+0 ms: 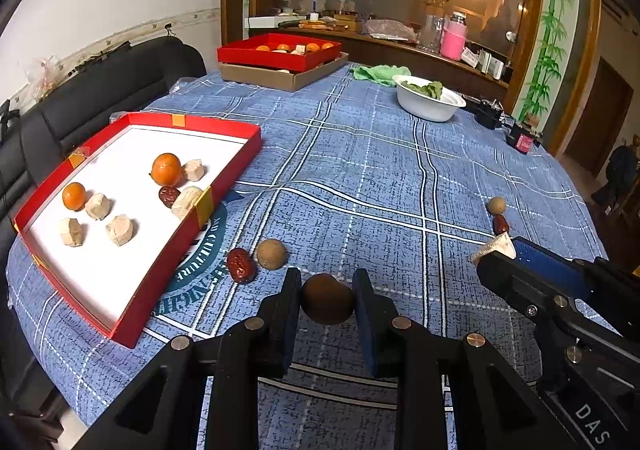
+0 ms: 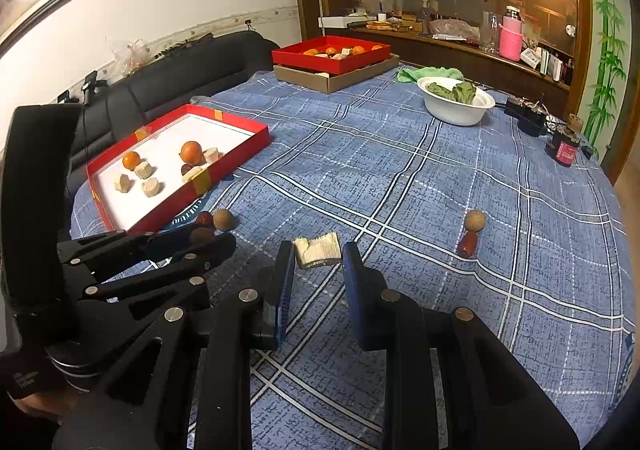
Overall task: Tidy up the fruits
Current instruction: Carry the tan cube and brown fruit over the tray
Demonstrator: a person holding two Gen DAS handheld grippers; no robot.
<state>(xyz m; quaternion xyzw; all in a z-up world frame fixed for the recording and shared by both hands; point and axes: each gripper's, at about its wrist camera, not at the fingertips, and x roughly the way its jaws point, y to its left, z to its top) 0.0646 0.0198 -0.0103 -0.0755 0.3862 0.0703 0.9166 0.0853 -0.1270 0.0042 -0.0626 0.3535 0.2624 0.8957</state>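
Observation:
My left gripper (image 1: 327, 282) is shut on a brown longan (image 1: 327, 304), held just above the blue cloth beside the red tray (image 1: 152, 282). The tray holds two oranges (image 1: 166, 169), several pale chunks (image 1: 119, 230) and a red date (image 1: 169, 195). A second longan (image 1: 271, 254) and a date (image 1: 241, 265) lie on the cloth by the tray's corner. My right gripper (image 2: 318, 250) is shut on a pale cut piece (image 2: 318, 249). Another longan (image 2: 475, 219) and date (image 2: 468, 244) lie to the right.
A second red tray (image 2: 332, 63) of fruit rests on a cardboard box (image 2: 336, 79) at the far edge. A white bowl (image 2: 456, 109) of leaves and a green cloth (image 2: 428, 71) stand at the back right. Black sofa (image 2: 180, 77) lies left of the table.

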